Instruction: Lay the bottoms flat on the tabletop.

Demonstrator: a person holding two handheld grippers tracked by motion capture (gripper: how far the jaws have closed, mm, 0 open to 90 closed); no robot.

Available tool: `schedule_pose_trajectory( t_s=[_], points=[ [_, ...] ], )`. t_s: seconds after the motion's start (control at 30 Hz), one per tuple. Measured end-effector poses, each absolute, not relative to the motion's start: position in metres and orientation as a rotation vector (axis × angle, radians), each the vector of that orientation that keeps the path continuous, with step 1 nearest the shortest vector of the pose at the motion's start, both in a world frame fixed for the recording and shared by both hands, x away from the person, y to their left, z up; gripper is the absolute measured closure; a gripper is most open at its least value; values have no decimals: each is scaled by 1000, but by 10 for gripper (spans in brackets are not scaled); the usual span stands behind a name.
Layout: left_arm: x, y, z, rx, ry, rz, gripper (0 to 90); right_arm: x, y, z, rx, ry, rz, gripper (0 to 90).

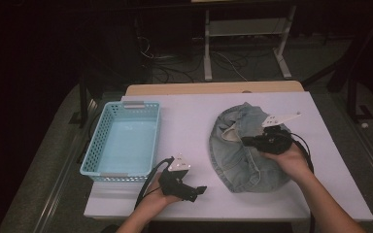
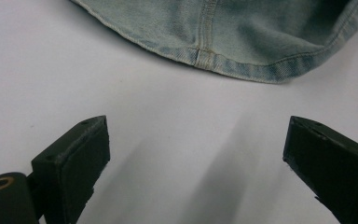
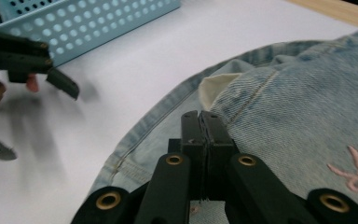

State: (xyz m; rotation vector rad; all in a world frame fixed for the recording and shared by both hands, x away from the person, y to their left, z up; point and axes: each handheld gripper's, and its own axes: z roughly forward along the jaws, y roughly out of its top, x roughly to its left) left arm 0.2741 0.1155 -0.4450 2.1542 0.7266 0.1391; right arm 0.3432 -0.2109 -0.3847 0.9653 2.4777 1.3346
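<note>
Denim garment (image 1: 246, 148) is seen bunched in a rounded heap at centre-right of the high view, on the white table (image 1: 194, 121). Judged soft, limp and moderately heavy for cloth; it will drape and drag rather than lift as one piece. Not fragile, and the weave should give good friction. Seams and the hem (image 2: 205, 56) are likely the best hold: thick, layered, less prone to slipping out.

Right gripper (image 3: 200, 122) sits over the heap's upper middle, jaws clenched together; whether a fold of denim is pinched between the pads cannot be told. Left gripper (image 1: 200, 190) is at lower centre of the high view, jaws released wide over bare table, hem just ahead in the left gripper view.

Blue perforated basket (image 1: 108, 145) stands at the left, well apart from the garment. Nothing lies between them; the basket's rim may snag trailing cloth.
</note>
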Motion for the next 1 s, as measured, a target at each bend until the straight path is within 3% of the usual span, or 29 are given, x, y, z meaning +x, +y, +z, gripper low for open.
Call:
schedule_pose_trajectory(
  t_s=[1.0],
  points=[
    [274, 113, -446, 2159, 722, 132, 68, 294, -220, -406, 894, 2612, 1297, 862]
  ],
)
